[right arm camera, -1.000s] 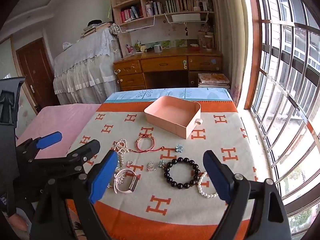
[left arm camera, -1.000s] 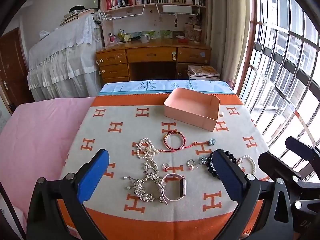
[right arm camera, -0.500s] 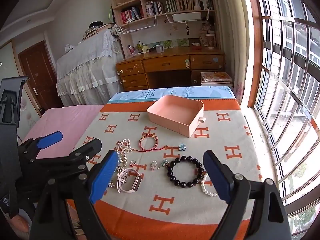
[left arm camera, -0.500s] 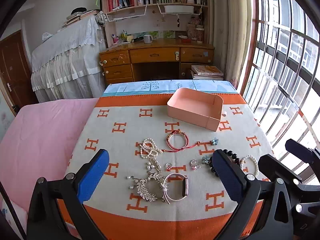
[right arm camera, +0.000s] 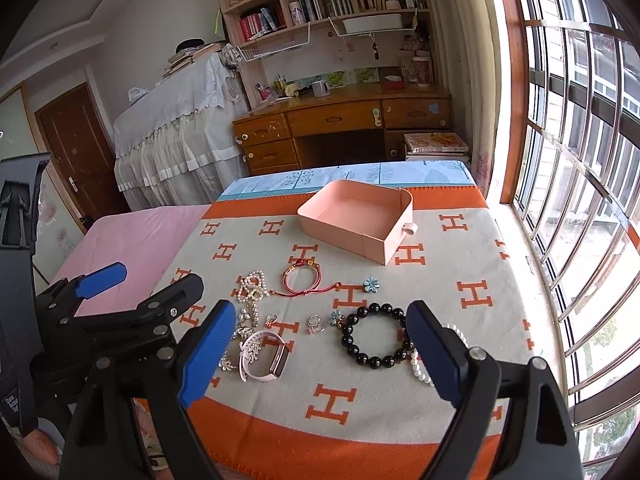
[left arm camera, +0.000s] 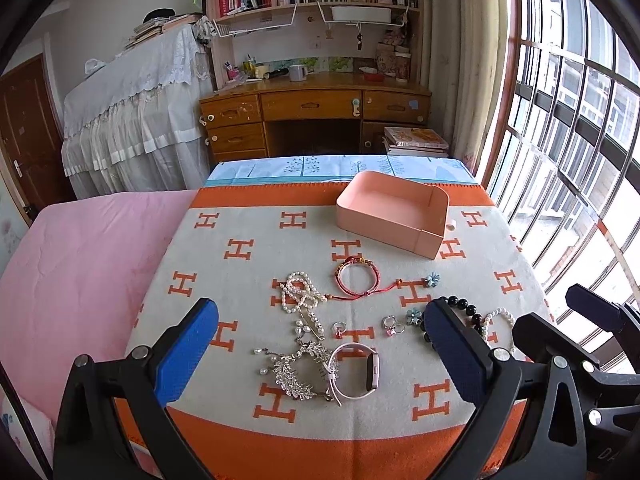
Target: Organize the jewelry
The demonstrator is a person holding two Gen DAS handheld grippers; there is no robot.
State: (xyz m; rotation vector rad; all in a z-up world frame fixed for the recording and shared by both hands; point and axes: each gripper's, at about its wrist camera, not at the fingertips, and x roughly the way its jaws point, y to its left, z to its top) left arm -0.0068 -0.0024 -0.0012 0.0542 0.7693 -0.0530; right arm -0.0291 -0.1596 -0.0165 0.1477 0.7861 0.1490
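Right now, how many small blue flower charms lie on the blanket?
2. One flower charm lies right of the red cord bracelet; the other flower charm touches the black bead bracelet. More could hide behind the grippers.

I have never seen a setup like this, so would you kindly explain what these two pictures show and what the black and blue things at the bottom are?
No robot is involved: a person holds a two-finger gripper in each hand, and each carries a fisheye camera looking forward along its blue-padded fingers. One picture comes from the left gripper, the other from the right gripper. Both are open and hold nothing. Jewelry lies on the orange-and-cream blanket: a black bead bracelet, a red cord bracelet, a pink watch, pearls, rings and a silver leaf hairpiece. The pink box behind them is empty.
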